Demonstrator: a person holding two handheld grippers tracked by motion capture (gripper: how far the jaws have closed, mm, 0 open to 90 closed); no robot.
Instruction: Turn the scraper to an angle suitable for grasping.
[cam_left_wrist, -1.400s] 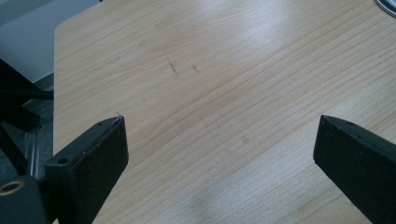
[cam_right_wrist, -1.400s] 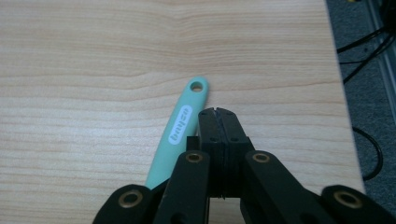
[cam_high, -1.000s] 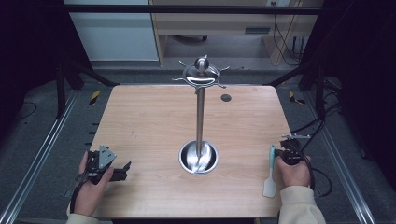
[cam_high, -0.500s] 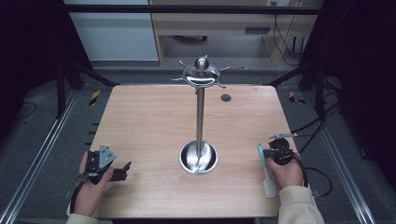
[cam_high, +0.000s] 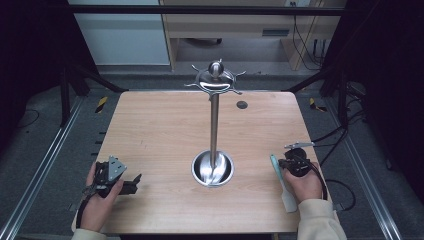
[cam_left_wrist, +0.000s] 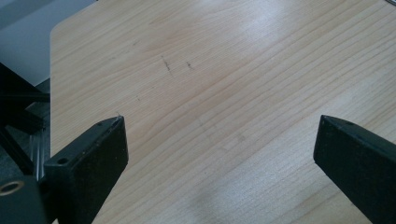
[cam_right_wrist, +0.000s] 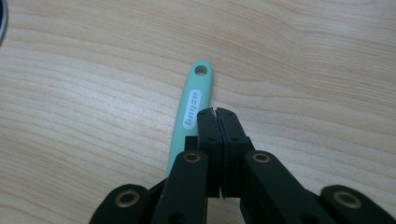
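Spatula (cam_right_wrist: 189, 116) just beside shut right gripper (cam_right_wrist: 217, 112)

Left hand-held gripper (cam_high: 134, 181) agape, right hand-held gripper (cam_right_wrist: 217, 112) closed.

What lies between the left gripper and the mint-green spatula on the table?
In the high view, the steel stand's round base sits between the left gripper and the mint-green spatula; otherwise bare wooden table.

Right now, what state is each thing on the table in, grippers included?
Mint-green plastic spatula: lying flat on the wooden table, beside the shut jaws.
Steel utensil stand: upright, hooks bare.
Left gripper: open, nothing between the jaws.
Right gripper: shut, gripping nothing.
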